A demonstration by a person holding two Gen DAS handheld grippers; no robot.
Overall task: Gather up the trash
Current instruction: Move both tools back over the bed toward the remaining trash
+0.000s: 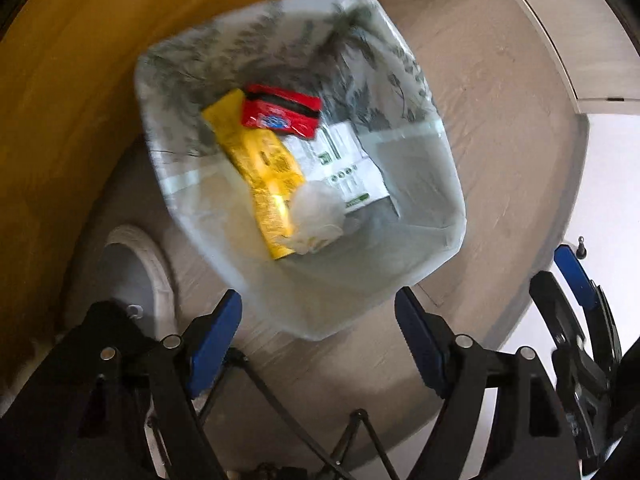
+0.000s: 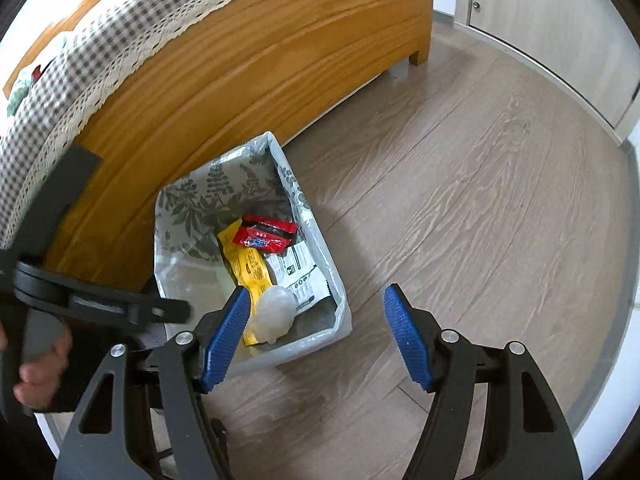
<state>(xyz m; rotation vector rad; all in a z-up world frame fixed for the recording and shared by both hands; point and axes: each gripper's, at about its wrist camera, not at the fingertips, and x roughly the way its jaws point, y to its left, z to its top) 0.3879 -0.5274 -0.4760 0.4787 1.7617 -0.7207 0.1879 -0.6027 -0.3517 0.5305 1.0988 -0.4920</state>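
The left gripper (image 1: 318, 344) hangs with its 2 blue-padded fingers (image 1: 214, 344) spread wide and nothing between them, pointing steeply down over the near rim of the bin. The right gripper (image 2: 316, 340) stands the same way, its ribbed blue pads (image 2: 406, 340) apart and empty, over the wood-grain floor (image 2: 460, 200) at the bin's near right corner.

Just beyond the left gripper's tips, at 12 o'clock, sits the rectangular waste bin lined with a translucent plastic bag (image 1: 420, 216), its far walls printed with grey-green leaves. Inside lie 4 pieces of trash: a crumpled white tissue ball (image 1: 318, 220) nearest the fingers, a long yellow foil wrapper (image 1: 260, 160) touching it at 11 o'clock, a red snack packet (image 1: 282, 114) lying over the wrapper's far end, and a white printed paper sheet with green marks (image 1: 348, 160) underneath at 1 o'clock. The bin stands against a honey-coloured wooden bed frame (image 2: 240, 80) draped with a checked, lace-edged cover (image 2: 100, 52). A bare hand (image 2: 38, 372) grips the left tool's handle at 9 o'clock in the right view.

I judge a drop into the bin is just finished, since the tissue rests on top and both tools are empty. The next move calls for lifting clear and looking round for more litter; none shows on the visible floor.
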